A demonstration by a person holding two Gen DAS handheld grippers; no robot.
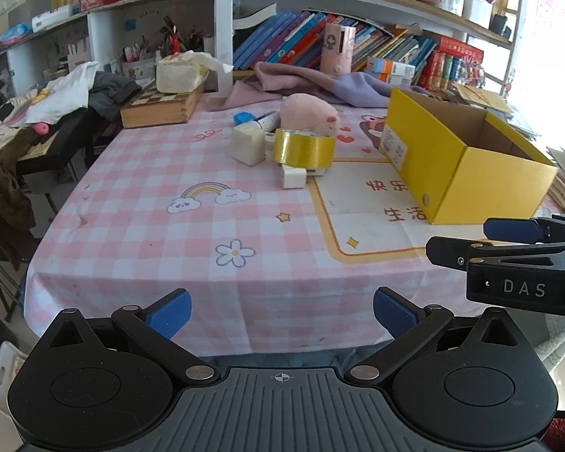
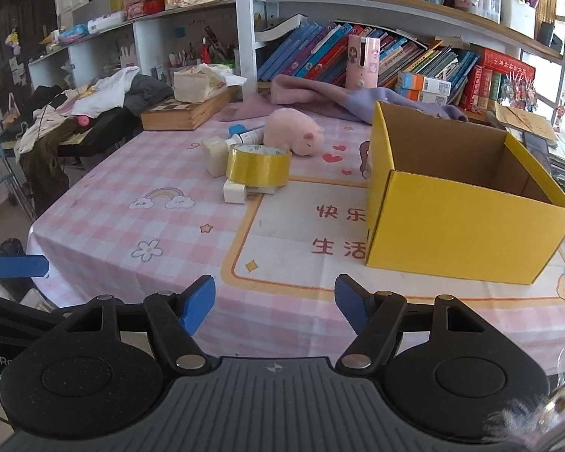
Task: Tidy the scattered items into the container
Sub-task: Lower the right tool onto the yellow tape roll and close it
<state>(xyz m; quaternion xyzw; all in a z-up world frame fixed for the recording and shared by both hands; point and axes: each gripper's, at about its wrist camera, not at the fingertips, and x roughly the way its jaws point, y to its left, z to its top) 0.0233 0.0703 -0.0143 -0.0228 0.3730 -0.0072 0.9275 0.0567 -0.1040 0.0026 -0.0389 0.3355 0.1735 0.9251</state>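
Ribbed blue claw pads (image 2: 197, 303), checked cloth (image 2: 105, 226), glossy tape ring (image 2: 258, 165), cardboard box (image 2: 463, 222)

Glossy yellow tape roll (image 1: 304, 147); matt yellow cardboard box (image 2: 459, 222); fuzzy pink plush (image 1: 309, 113); smooth checked tablecloth (image 1: 139, 196)

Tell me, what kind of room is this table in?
Probably a child's study or playroom at home. Crowded bookshelves full of colourful books stand behind the table, a pink checked tablecloth with rainbows and flowers covers it, and a pink plush toy lies beside the yellow box.
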